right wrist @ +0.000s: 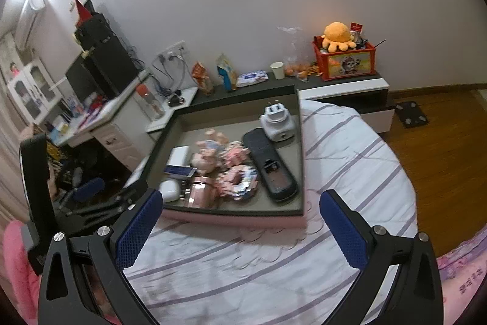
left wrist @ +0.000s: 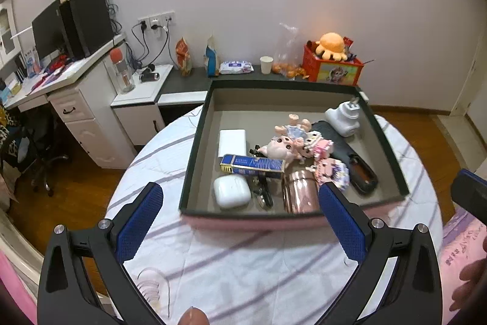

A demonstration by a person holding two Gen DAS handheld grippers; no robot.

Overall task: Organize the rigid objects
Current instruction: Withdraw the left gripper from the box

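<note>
One tray (left wrist: pixel 194 148); inside: two white cases (left wrist: pixel 232 142), two block figures (left wrist: pixel 331 169), one blue box (left wrist: pixel 254 166), one copper cup (left wrist: pixel 299 192).

An orange octopus toy (left wrist: pixel 331 46) is sitting on top of a red box (left wrist: pixel 333 67) on the long dark shelf (left wrist: pixel 194 79) by the wall, and a paper cup (left wrist: pixel 266 64) and a bag of oranges (left wrist: pixel 286 63) are standing just beside it. A pack of wipes (left wrist: pixel 236 67) is lying on the same shelf. A bottle with a red cap (left wrist: pixel 121 70) is standing on the white desk (left wrist: pixel 76 72), near the black screen (left wrist: pixel 47 32).
</note>
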